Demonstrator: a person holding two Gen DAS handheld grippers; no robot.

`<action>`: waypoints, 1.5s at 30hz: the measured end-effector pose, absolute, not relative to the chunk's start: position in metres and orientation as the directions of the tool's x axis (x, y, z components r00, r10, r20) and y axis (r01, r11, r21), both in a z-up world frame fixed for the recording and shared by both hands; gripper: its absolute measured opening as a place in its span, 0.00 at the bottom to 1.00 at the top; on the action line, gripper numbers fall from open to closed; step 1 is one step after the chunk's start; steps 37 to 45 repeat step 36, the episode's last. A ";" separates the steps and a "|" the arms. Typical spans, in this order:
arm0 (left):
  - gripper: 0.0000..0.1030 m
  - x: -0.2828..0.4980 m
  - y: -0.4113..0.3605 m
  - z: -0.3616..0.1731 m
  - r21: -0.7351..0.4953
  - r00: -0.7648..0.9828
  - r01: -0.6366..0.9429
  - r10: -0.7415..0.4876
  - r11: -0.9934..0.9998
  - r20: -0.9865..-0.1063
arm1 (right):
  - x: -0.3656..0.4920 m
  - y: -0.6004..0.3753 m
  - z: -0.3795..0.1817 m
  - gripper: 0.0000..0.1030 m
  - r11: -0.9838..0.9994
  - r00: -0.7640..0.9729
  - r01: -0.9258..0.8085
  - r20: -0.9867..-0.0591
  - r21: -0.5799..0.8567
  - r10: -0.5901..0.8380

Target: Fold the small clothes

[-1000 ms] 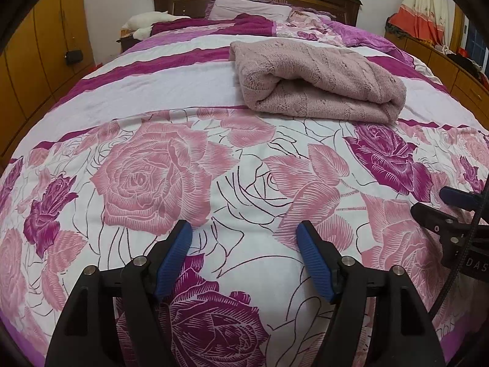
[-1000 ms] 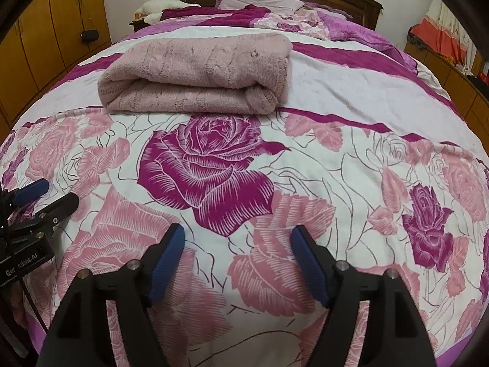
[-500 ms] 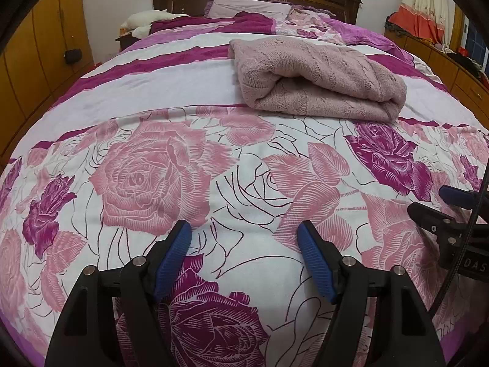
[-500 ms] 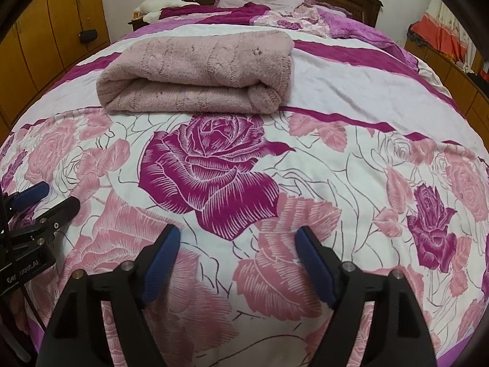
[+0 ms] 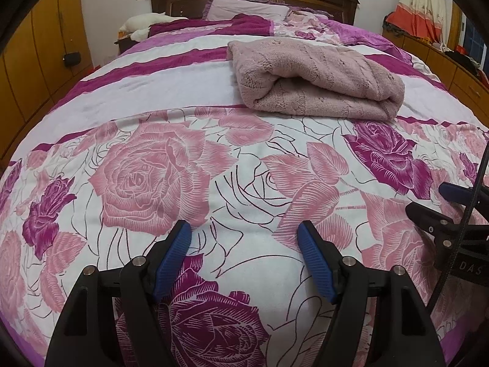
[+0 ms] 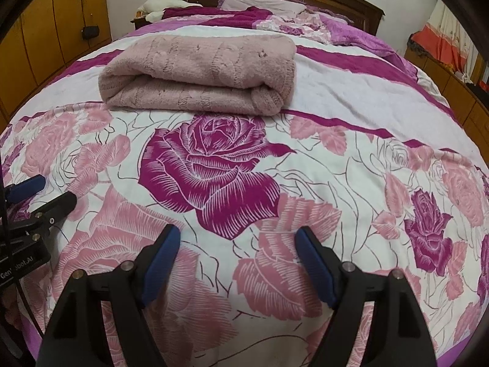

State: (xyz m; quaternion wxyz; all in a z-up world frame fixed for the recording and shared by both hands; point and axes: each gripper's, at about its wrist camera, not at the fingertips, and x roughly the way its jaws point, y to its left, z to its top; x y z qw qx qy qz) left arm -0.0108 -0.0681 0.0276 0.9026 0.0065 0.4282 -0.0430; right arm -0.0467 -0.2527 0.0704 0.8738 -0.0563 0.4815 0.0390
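One pink knitted sweater (image 5: 318, 82) lies folded on the bed (image 5: 171, 98) in the left wrist view, at about one o'clock from the left tongs (image 5: 244, 238) and well apart from them. These tongs hang above the rose-printed cover with their two blue pads spread wide and nothing between them, which suggests a pulled-back pose once the fold is made. At three o'clock the right tongs (image 5: 440, 197) show at the edge, likewise apart from the sweater.

From the right wrist view, the same single sweater (image 6: 198, 73) sits at eleven o'clock, doubled over with its rounded fold facing the camera. The right tongs (image 6: 237, 241) gape empty over the cover. At nine o'clock the left tongs (image 6: 45, 191) poke in. I count no other garments to fold.
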 end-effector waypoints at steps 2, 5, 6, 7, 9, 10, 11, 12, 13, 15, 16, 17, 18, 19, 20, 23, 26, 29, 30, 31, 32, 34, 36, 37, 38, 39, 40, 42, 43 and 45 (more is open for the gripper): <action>0.49 -0.011 -0.068 0.028 -0.023 0.629 0.083 -0.071 0.996 -0.774 | -0.047 -0.252 0.071 0.79 0.990 0.534 -0.122 -0.845 -0.063 0.012; 0.49 -0.010 -0.068 0.028 -0.022 0.629 0.085 -0.071 0.996 -0.774 | -0.047 -0.252 0.071 0.79 0.990 0.534 -0.123 -0.845 -0.064 0.012; 0.49 -0.010 -0.068 0.028 -0.022 0.629 0.085 -0.071 0.996 -0.774 | -0.047 -0.252 0.071 0.79 0.990 0.534 -0.123 -0.845 -0.065 0.011; 0.49 -0.011 -0.068 0.028 -0.022 0.629 0.086 -0.071 0.996 -0.774 | -0.047 -0.252 0.071 0.79 0.990 0.535 -0.123 -0.845 -0.066 0.010; 0.49 -0.011 -0.068 0.027 -0.022 0.629 0.084 -0.070 0.996 -0.774 | -0.047 -0.252 0.071 0.79 0.990 0.536 -0.122 -0.844 -0.068 0.009; 0.49 -0.011 -0.068 0.027 -0.020 0.630 0.084 -0.069 0.996 -0.774 | -0.047 -0.252 0.071 0.79 0.990 0.537 -0.122 -0.844 -0.069 0.008; 0.49 -0.010 -0.068 0.027 -0.019 0.630 0.086 -0.069 0.996 -0.774 | -0.047 -0.252 0.071 0.79 0.990 0.537 -0.123 -0.843 -0.071 0.006; 0.49 -0.010 -0.068 0.027 -0.020 0.630 0.086 -0.070 0.996 -0.774 | -0.048 -0.251 0.071 0.79 0.990 0.537 -0.124 -0.843 -0.073 0.005; 0.49 -0.010 -0.068 0.027 -0.020 0.630 0.086 -0.070 0.996 -0.774 | -0.048 -0.251 0.071 0.79 0.989 0.537 -0.124 -0.843 -0.075 0.003; 0.49 -0.010 -0.068 0.027 -0.020 0.629 0.086 -0.070 0.996 -0.774 | -0.048 -0.249 0.071 0.79 0.989 0.537 -0.124 -0.843 -0.080 0.000; 0.49 -0.010 -0.068 0.027 -0.020 0.629 0.086 -0.070 0.996 -0.774 | -0.048 -0.249 0.071 0.79 0.989 0.538 -0.125 -0.843 -0.081 -0.001; 0.49 -0.010 -0.068 0.027 -0.019 0.629 0.086 -0.069 0.996 -0.774 | -0.048 -0.249 0.071 0.79 0.989 0.537 -0.125 -0.843 -0.082 -0.002; 0.49 -0.010 -0.068 0.027 -0.019 0.629 0.085 -0.069 0.996 -0.774 | -0.048 -0.249 0.071 0.79 0.989 0.538 -0.126 -0.843 -0.083 -0.002; 0.49 -0.010 -0.068 0.027 -0.018 0.628 0.086 -0.068 0.996 -0.775 | -0.048 -0.249 0.071 0.79 0.989 0.538 -0.125 -0.843 -0.082 -0.002; 0.49 -0.010 -0.069 0.027 -0.016 0.628 0.087 -0.067 0.996 -0.775 | -0.048 -0.249 0.071 0.79 0.989 0.538 -0.126 -0.843 -0.083 -0.002; 0.49 -0.010 -0.068 0.027 -0.012 0.630 0.088 -0.065 0.996 -0.774 | -0.049 -0.249 0.071 0.79 0.989 0.538 -0.126 -0.843 -0.083 -0.002; 0.49 -0.009 -0.069 0.028 -0.009 0.632 0.086 -0.062 0.996 -0.772 | -0.049 -0.248 0.071 0.80 0.988 0.540 -0.127 -0.841 -0.086 -0.004; 0.50 -0.010 -0.070 0.028 0.003 0.639 0.086 -0.052 0.996 -0.767 | -0.048 -0.247 0.071 0.80 0.988 0.541 -0.126 -0.841 -0.094 -0.011; 0.50 -0.010 -0.071 0.028 0.007 0.642 0.086 -0.050 0.996 -0.765 | -0.048 -0.247 0.071 0.80 0.987 0.542 -0.126 -0.840 -0.096 -0.012; 0.50 -0.010 -0.071 0.028 0.008 0.644 0.087 -0.050 0.996 -0.763 | -0.048 -0.246 0.071 0.80 0.987 0.542 -0.127 -0.840 -0.097 -0.013; 0.50 -0.010 -0.071 0.028 0.009 0.645 0.087 -0.050 0.996 -0.763 | -0.048 -0.246 0.071 0.80 0.987 0.543 -0.127 -0.840 -0.098 -0.013; 0.50 -0.010 -0.070 0.028 0.007 0.647 0.088 -0.052 0.996 -0.761 | -0.048 -0.247 0.071 0.80 0.987 0.544 -0.129 -0.839 -0.099 -0.013; 0.51 -0.011 -0.070 0.028 0.009 0.650 0.088 -0.050 0.996 -0.758 | -0.049 -0.246 0.071 0.80 0.986 0.545 -0.131 -0.838 -0.100 -0.013; 0.51 -0.011 -0.070 0.028 0.009 0.650 0.088 -0.050 0.996 -0.758 | -0.049 -0.246 0.071 0.80 0.986 0.545 -0.131 -0.838 -0.100 -0.013; 0.51 -0.011 -0.070 0.028 0.009 0.650 0.088 -0.050 0.996 -0.758 | -0.049 -0.246 0.071 0.80 0.986 0.545 -0.131 -0.838 -0.100 -0.013; 0.51 -0.011 -0.070 0.028 0.009 0.650 0.088 -0.050 0.996 -0.758 | -0.049 -0.246 0.071 0.80 0.986 0.545 -0.131 -0.838 -0.100 -0.013; 0.51 -0.011 -0.070 0.028 0.009 0.650 0.088 -0.050 0.996 -0.758 | -0.049 -0.246 0.071 0.80 0.986 0.545 -0.131 -0.838 -0.100 -0.013; 0.51 -0.011 -0.070 0.028 0.009 0.650 0.088 -0.050 0.996 -0.758 | -0.049 -0.246 0.071 0.80 0.986 0.545 -0.131 -0.838 -0.100 -0.013; 0.51 -0.011 -0.070 0.028 0.009 0.650 0.088 -0.050 0.996 -0.758 | -0.049 -0.246 0.071 0.80 0.986 0.545 -0.131 -0.838 -0.100 -0.013; 0.51 -0.011 -0.070 0.028 0.009 0.650 0.088 -0.050 0.996 -0.758 | -0.049 -0.246 0.071 0.80 0.986 0.545 -0.131 -0.838 -0.100 -0.013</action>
